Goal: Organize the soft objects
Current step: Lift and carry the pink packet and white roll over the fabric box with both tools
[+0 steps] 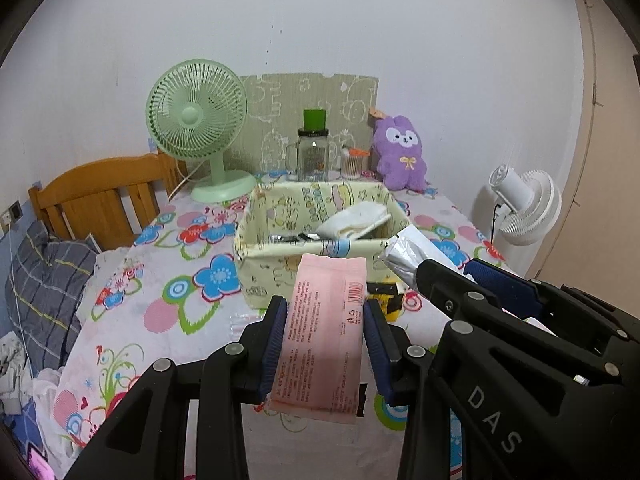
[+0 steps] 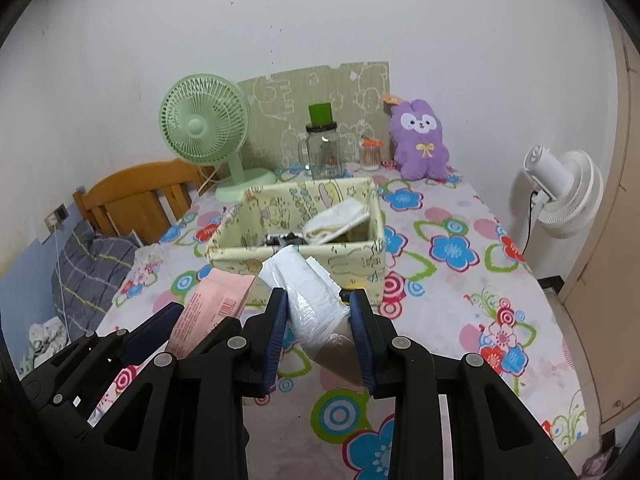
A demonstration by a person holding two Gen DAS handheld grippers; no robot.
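My left gripper (image 1: 325,322) is shut on a flat pink packet (image 1: 320,332) and holds it above the flowered table, just in front of the pale yellow fabric basket (image 1: 256,276). My right gripper (image 2: 320,320) is shut on a white plastic-wrapped tissue pack (image 2: 308,292), also held in front of the basket (image 2: 360,260). The pack shows in the left wrist view (image 1: 408,254), the pink packet in the right wrist view (image 2: 212,304). Inside the basket lie a white folded cloth (image 1: 356,218) and some dark items.
A green desk fan (image 1: 196,120), a glass jar with green lid (image 1: 313,152), a cotton swab holder (image 1: 352,162) and a purple plush toy (image 1: 400,152) stand at the back. A white fan (image 1: 524,204) stands right of the table; a bed with wooden headboard (image 1: 100,196) lies left.
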